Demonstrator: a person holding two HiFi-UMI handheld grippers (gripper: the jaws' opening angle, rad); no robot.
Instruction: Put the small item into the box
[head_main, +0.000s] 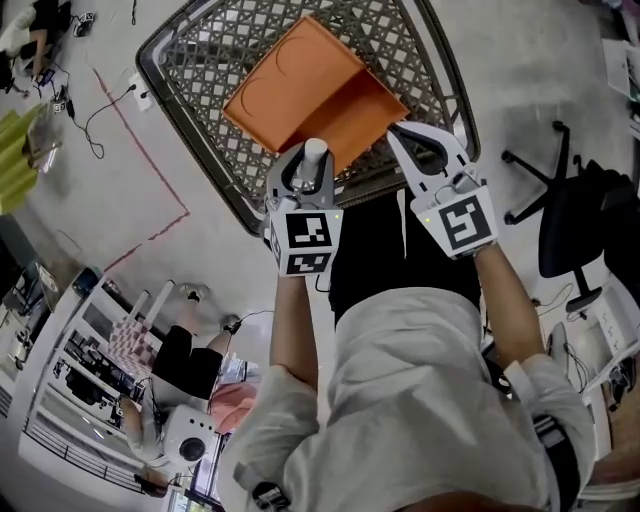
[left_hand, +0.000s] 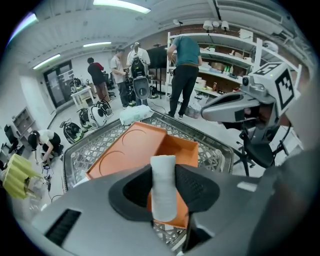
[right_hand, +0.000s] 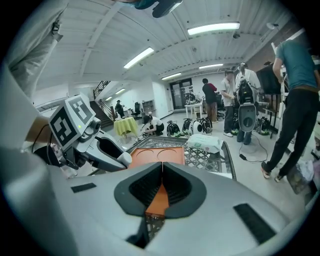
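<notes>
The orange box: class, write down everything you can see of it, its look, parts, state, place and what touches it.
The orange box looks like smooth card or plastic. It stands open: a shallow rectangular tray with nothing visible inside, and a flat lid folded back beside it, bearing two curved impressions. It lies flat on the mesh floor of a metal basket, a corner towards the person. The left gripper and right gripper hang by its near edge; no contact shows.

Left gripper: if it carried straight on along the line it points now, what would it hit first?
Most likely the orange box: the left gripper, shut on the small white item, points down at its open compartment. Depth is unclear, so its near wall could come first.
</notes>
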